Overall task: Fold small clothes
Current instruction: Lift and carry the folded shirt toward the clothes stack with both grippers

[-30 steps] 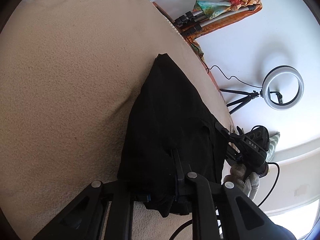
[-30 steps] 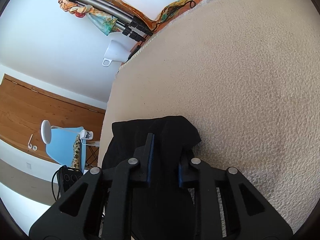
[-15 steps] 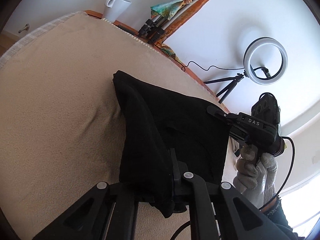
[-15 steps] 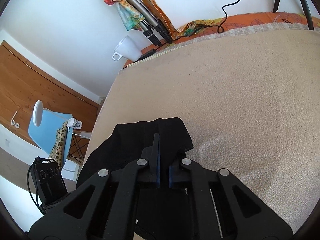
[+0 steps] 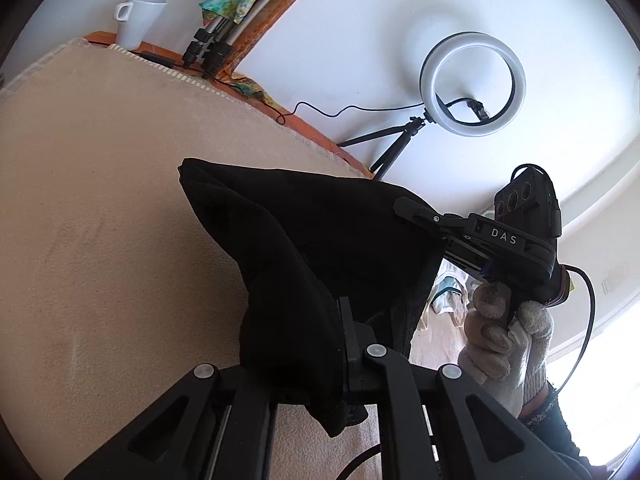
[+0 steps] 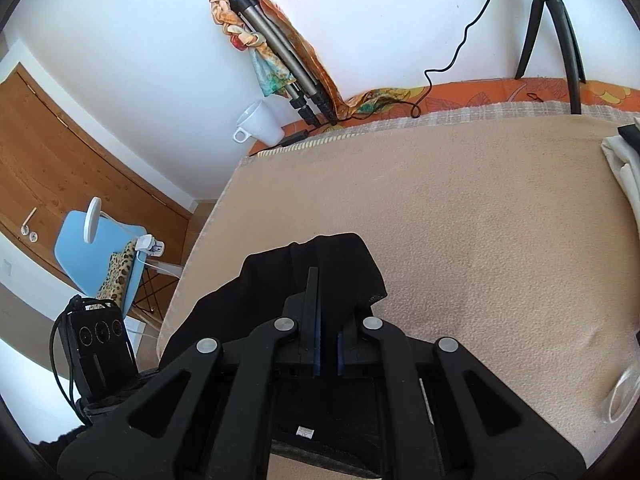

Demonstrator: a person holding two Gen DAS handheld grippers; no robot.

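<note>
A black garment (image 5: 304,248) hangs lifted above the beige blanket (image 5: 100,220). My left gripper (image 5: 340,320) is shut on one edge of it, and cloth drapes over its left finger. My right gripper (image 5: 404,204) shows in the left wrist view, shut on the garment's other corner, held by a gloved hand (image 5: 504,340). In the right wrist view the right gripper (image 6: 324,280) pinches the black garment (image 6: 340,256), which spreads left toward the left gripper's body (image 6: 100,348).
A white mug (image 5: 138,20), a folded tripod wrapped in a coloured scarf (image 5: 236,4) and a ring light (image 5: 472,84) stand along the far wall. A pale cloth pile (image 6: 624,168) lies at the blanket's right edge. A blue chair (image 6: 100,256) stands beyond the left edge.
Both grippers have risen and tilted up with the garment, lifting it off the blanket. The right gripper's jaws closed tighter on the cloth.
</note>
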